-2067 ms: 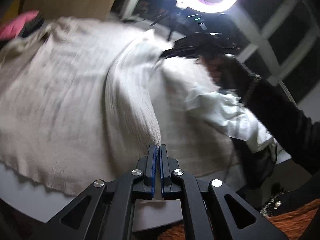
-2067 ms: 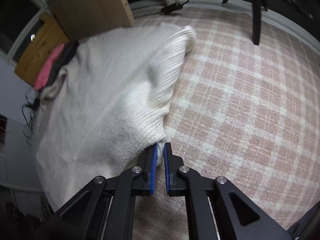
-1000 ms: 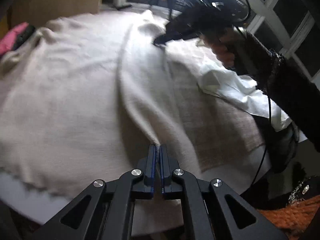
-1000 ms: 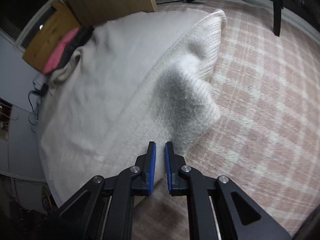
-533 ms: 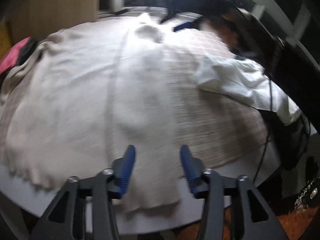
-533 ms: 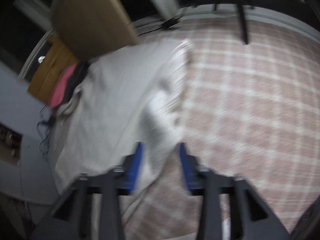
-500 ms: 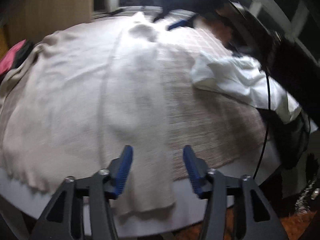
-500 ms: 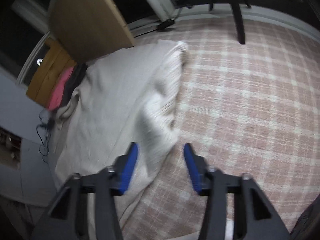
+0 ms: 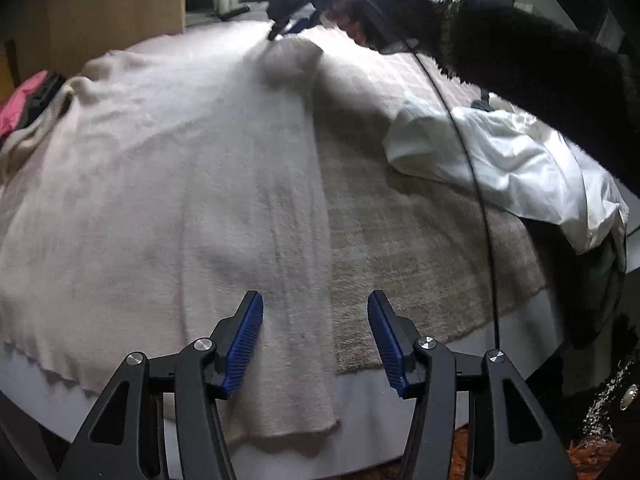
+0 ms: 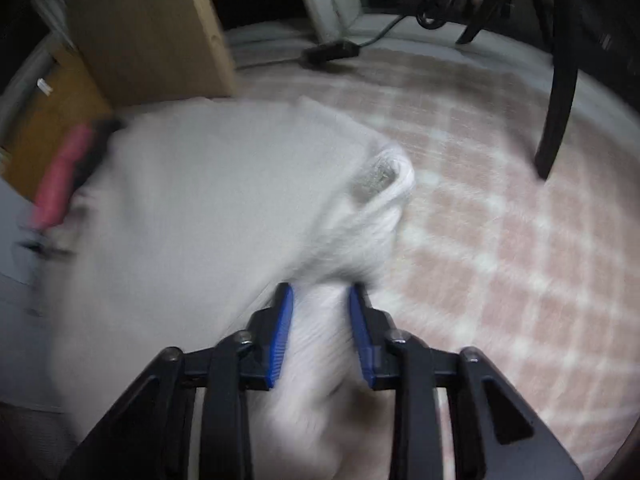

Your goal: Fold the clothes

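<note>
A cream knit sweater (image 9: 168, 184) lies spread on the checked bed cover (image 9: 420, 232), its right side folded over into a long strip (image 9: 296, 208). My left gripper (image 9: 315, 336) is open and empty, just above the strip's near hem. My right gripper (image 10: 320, 332) is open, with the sweater's ribbed sleeve (image 10: 320, 344) lying loose between its fingers; it also shows at the far end in the left wrist view (image 9: 288, 28). The sweater fills the left of the blurred right wrist view (image 10: 192, 216).
A white garment (image 9: 500, 160) lies crumpled on the bed's right side. A pink item (image 9: 20, 100) sits at the far left by a wooden cabinet (image 10: 136, 32). A black stand leg (image 10: 560, 80) and a power strip (image 10: 332, 52) stand beyond the pink checked cover (image 10: 500, 240).
Both grippers have opened and let go of the sweater. The folded strip now lies flat on the bed. The right gripper has moved back toward the sleeve end.
</note>
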